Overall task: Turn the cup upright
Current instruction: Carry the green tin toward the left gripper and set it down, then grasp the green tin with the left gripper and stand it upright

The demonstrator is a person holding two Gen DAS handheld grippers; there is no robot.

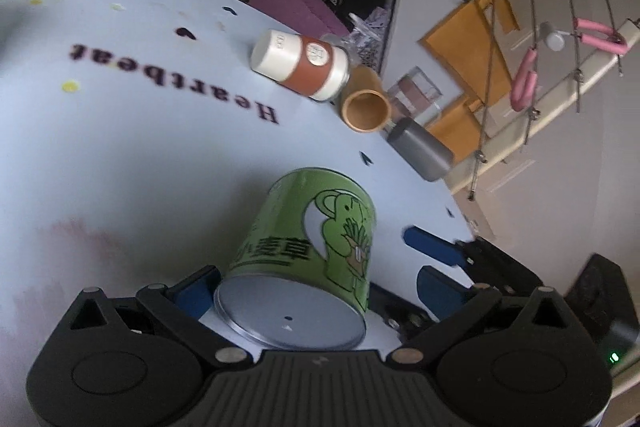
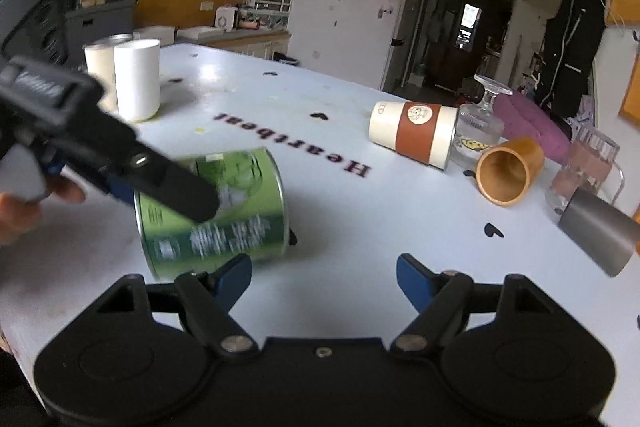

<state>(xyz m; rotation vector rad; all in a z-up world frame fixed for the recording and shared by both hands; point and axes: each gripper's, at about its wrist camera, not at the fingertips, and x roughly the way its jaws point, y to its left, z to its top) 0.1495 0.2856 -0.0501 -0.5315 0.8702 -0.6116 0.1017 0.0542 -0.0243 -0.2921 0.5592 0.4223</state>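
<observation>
A green cup (image 1: 312, 247) with a cartoon print sits tilted between my left gripper's (image 1: 316, 291) blue fingers, its silver base toward the camera. The left jaws are wide and the cup fills the gap; contact with the pads is unclear. In the right wrist view the green cup (image 2: 224, 215) is blurred and tilted above the table, with the left gripper (image 2: 132, 179) over it. My right gripper (image 2: 324, 279) is open and empty, just right of the cup.
On the pale table (image 2: 340, 211) lie a white cup with orange sleeve (image 2: 412, 135), an overturned glass (image 2: 480, 127), an orange cup (image 2: 508, 171), a ribbed glass (image 2: 584, 163) and a grey cup (image 2: 600, 227). Two white cylinders (image 2: 136, 83) stand far left.
</observation>
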